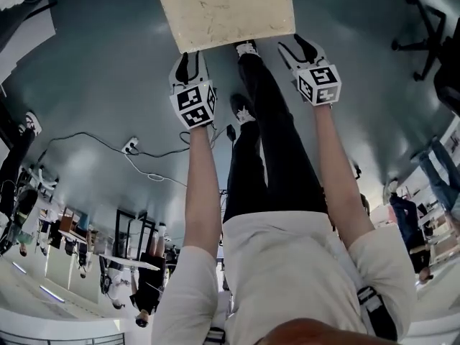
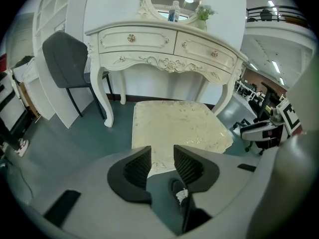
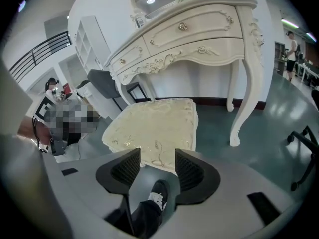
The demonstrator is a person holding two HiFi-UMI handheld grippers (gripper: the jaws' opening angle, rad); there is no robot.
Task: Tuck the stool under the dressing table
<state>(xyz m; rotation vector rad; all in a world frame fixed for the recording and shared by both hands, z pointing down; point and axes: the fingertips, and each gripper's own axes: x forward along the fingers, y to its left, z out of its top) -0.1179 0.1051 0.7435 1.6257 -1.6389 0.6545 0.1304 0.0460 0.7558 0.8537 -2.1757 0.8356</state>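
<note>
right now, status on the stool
Left gripper and right gripper open, at stool edge. Stool out front of dressing table. Grey chair off to side.

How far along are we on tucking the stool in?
Nothing done yet: the stool stands out in front of the dressing table, not under it. In hand: left claw and right claw, both open, sit at its near edge, no grip. To do: grip or push, then slide it under.

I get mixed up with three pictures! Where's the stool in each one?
Head view: stool at the top middle.
Left gripper view: stool in the middle.
Right gripper view: stool in the middle, a little left.
Shared landmark: the dressing table stands behind it in both gripper views; the head view misses it.
</note>
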